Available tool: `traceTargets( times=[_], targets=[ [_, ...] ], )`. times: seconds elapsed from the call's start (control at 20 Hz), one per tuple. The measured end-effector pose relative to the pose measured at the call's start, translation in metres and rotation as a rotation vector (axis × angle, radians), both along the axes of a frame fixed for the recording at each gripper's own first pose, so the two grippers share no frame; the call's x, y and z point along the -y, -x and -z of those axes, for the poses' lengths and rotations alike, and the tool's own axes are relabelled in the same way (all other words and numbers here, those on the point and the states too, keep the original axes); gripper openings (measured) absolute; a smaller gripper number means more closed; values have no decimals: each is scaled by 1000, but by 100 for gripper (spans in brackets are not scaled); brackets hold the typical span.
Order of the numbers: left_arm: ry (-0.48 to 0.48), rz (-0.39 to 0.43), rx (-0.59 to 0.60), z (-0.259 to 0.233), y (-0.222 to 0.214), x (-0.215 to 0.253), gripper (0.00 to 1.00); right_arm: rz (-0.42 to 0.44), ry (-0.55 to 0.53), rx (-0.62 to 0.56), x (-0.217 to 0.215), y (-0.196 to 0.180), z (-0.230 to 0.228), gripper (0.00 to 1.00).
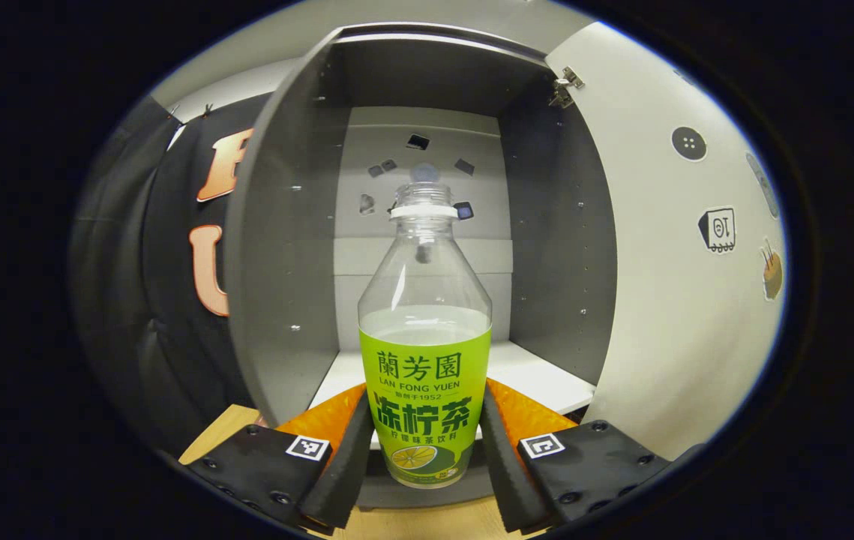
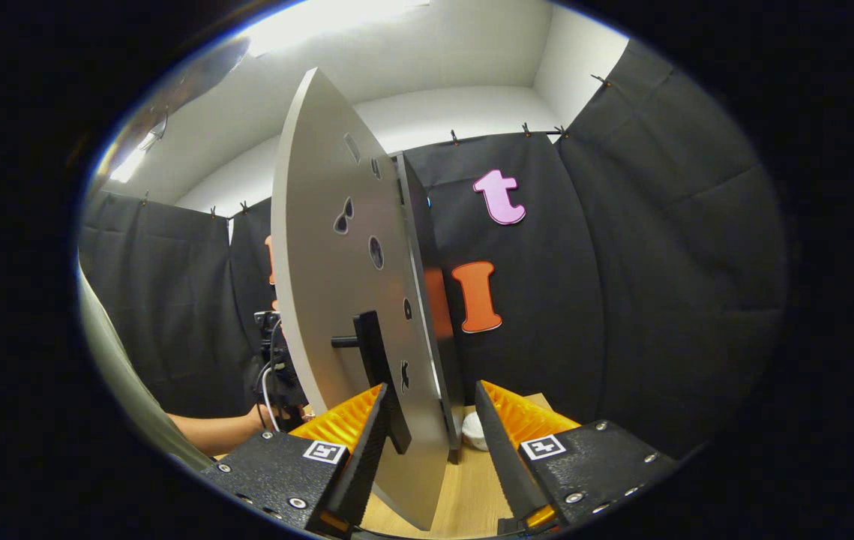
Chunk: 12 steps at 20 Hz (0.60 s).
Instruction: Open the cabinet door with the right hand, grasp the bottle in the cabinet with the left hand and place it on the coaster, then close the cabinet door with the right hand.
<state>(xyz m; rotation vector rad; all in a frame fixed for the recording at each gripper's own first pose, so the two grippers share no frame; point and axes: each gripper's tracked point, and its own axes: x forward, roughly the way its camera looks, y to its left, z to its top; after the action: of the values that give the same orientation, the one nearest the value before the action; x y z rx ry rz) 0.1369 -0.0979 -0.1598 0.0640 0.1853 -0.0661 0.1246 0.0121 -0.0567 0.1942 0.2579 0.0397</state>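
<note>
Clear bottle [image 1: 425, 337], green label, half full, upright in left gripper [image 1: 424, 442] jaws, which clamped it. Right gripper [image 2: 430, 442] jaws released, straddling door [image 2: 344, 300] edge at 12 o'clock.

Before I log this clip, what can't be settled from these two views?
- Coaster: the pale round thing behind the cabinet door in the right gripper view is half hidden; cannot tell.
- Bottle base: left gripper view, cut off below the left gripper; lifted or standing unclear.
- Right gripper: whether its fingers press the door's edge.
</note>
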Motion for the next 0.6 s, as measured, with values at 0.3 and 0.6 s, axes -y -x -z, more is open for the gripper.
traceTargets(
  times=[0.3, 0.6],
  targets=[
    [-42, -98, 11, 13, 59, -43, 78, -34, 5, 7, 9, -19, 2, 70],
    [-93, -195, 26, 31, 112, -70, 78, -33, -21, 49, 24, -35, 1, 70]
  ],
)
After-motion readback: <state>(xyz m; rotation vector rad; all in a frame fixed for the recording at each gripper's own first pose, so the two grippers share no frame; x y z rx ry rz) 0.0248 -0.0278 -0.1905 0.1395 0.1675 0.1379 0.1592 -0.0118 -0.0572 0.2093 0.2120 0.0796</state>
